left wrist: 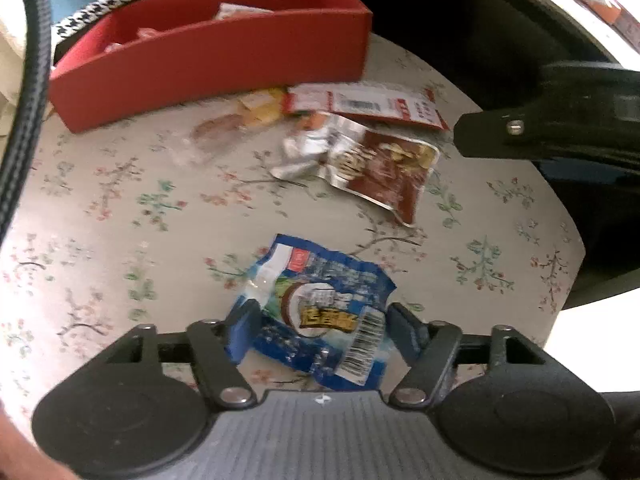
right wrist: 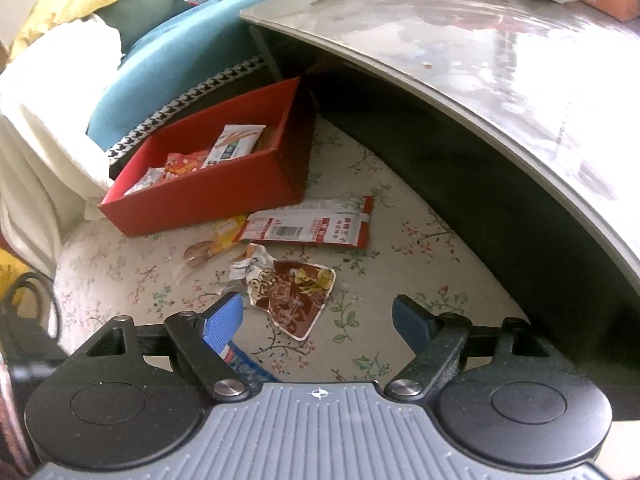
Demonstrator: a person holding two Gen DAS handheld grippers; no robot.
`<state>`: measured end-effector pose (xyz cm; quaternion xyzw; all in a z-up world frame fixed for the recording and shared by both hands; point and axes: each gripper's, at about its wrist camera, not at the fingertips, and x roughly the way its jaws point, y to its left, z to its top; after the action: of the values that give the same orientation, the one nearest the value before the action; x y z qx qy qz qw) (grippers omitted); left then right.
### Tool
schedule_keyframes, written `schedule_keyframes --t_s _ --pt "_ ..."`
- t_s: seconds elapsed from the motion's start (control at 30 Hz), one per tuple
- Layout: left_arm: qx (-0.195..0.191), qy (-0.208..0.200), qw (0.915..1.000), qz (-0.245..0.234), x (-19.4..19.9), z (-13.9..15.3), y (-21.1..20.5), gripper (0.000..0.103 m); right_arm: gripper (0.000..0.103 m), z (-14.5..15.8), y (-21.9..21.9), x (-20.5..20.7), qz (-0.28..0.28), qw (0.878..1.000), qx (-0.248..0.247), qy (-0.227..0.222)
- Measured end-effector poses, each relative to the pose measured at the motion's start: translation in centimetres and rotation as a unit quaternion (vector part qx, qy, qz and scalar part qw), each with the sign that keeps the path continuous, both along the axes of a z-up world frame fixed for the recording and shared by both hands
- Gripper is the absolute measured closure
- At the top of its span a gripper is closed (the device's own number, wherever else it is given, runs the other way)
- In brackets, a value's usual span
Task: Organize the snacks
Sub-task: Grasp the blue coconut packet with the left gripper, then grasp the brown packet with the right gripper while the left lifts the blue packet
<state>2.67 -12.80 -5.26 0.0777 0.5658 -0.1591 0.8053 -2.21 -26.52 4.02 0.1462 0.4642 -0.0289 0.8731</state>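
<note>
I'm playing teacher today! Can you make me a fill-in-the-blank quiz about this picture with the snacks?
1. The box that already has snacks in it is coloured ____.
2. The snack packet between the left gripper fingers is mostly ____.
3. The cloth under the packets is printed with ____.
4. Between the right gripper fingers there is ____ held.

Missing words: red; blue; flowers; nothing
</note>
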Motion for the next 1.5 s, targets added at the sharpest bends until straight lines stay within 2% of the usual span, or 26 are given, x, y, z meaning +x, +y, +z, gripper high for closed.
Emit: schedule_keyframes --t_s 0.07,0.17,0.27,0.37,0.53,0.67,0.83,0.93,1.0,1.07,1.17,1.3,1.33,1.4,1.5 --pt "0.015 0.001 0.9999 0.009 0.2 0.2 0.8 0.044 0.017 -0.4 0.2 1.0 0.0 1.0 -0.009 0.008" --pt "0.005 0.003 0.9994 0.034 0.7 0.3 2.9 0.044 0.016 -1.4 0.5 3.1 0.003 0.999 -0.026 0.03" --pt "-0.022 0.024 0.9969 0.072 1.5 0.4 4.9 0.04 0.016 -2.2 1.6 4.6 0.021 0.998 -0.035 0.045" --pt "-0.055 0.043 0.9923 0.102 2.3 0.6 6.2 0.038 0.016 -2.7 3.4 6.0 0.065 0.995 -0.061 0.049" --pt "-0.078 0.043 0.9871 0.133 2.5 1.1 7.1 0.038 0.016 -4.3 5.1 8.4 0.096 0.989 -0.086 0.076" --pt "-0.106 0.067 0.9776 0.169 2.9 0.8 8.4 0.038 0.016 -5.0 5.3 9.3 0.103 0.988 -0.065 0.092" --pt "-0.102 0.054 0.9729 0.2 2.9 1.2 9.7 0.038 0.014 -6.0 5.6 7.9 0.138 0.982 0.007 0.13" --pt "-0.105 0.049 0.9682 0.222 2.8 1.4 10.6 0.038 0.015 -5.0 5.1 6.5 0.138 0.983 0.045 0.116" --pt "-0.109 0.046 0.9641 0.238 2.6 1.3 10.9 0.038 0.014 -4.4 4.8 6.2 0.124 0.986 0.039 0.1" --pt "-0.114 0.051 0.9584 0.257 2.4 1.0 10.8 0.038 0.013 -4.4 4.7 6.7 0.101 0.99 0.01 0.094" --pt "-0.129 0.064 0.944 0.297 1.8 0.4 10.4 0.037 0.013 -5.1 5.4 7.8 0.094 0.99 -0.015 0.103" --pt "-0.142 0.064 0.9138 0.375 1.0 -0.5 10.3 0.037 0.013 -5.4 7.5 8.3 0.115 0.988 -0.034 0.099" --pt "-0.142 0.056 0.9099 0.386 0.8 -0.4 10.1 0.037 0.013 -5.6 8.0 8.5 0.118 0.987 -0.046 0.097" --pt "-0.144 0.065 0.91 0.383 0.7 -0.3 9.9 0.037 0.017 -6.0 8.2 8.7 0.116 0.985 -0.072 0.102" --pt "-0.128 0.064 0.9284 0.343 1.4 -0.2 9.6 0.037 0.018 -6.4 9.1 8.6 0.138 0.979 -0.114 0.102"
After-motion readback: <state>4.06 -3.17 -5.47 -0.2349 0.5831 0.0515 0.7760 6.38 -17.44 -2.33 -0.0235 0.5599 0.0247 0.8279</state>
